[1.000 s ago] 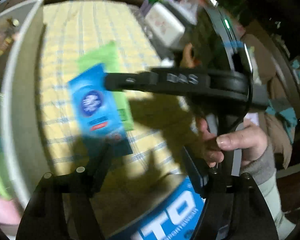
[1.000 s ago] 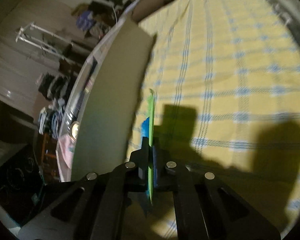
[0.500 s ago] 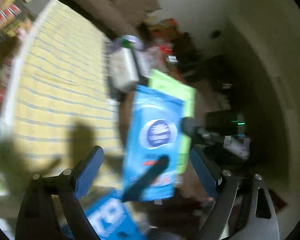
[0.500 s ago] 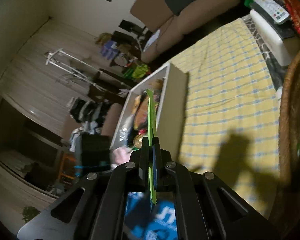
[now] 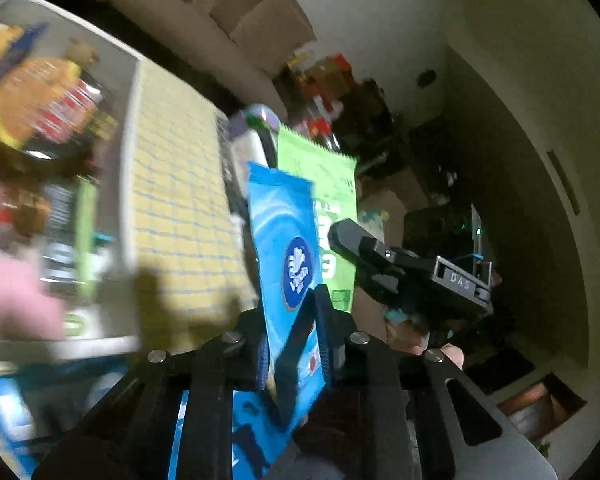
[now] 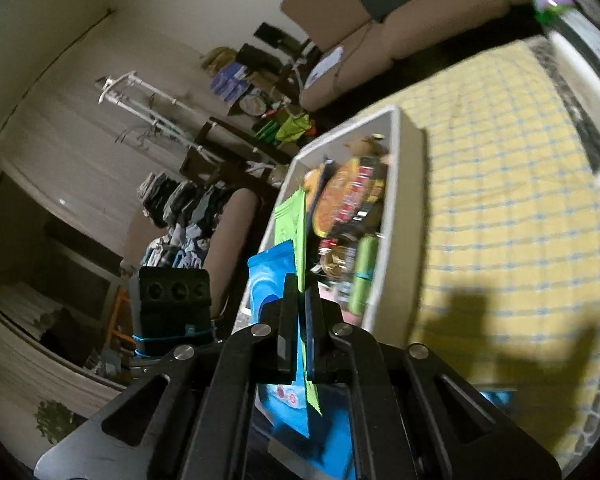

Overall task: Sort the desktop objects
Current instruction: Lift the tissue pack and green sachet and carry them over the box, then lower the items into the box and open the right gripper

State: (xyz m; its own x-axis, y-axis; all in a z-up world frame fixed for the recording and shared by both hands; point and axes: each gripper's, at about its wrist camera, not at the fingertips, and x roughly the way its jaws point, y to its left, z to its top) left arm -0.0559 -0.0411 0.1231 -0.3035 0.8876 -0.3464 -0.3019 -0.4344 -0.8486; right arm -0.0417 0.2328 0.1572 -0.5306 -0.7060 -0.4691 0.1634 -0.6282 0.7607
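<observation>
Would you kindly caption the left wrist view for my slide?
Left gripper clamps a blue packet while the right gripper holds a green packet behind it.

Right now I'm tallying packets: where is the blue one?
Left wrist view, centre: blue packet clamped in the left gripper, overlapping the green packet held by the right gripper.

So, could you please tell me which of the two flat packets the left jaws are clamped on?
The blue packet with the round dark-blue logo. The left gripper, whose jaws have just closed, pinches its lower part. The green packet behind it is in the right gripper.
</observation>
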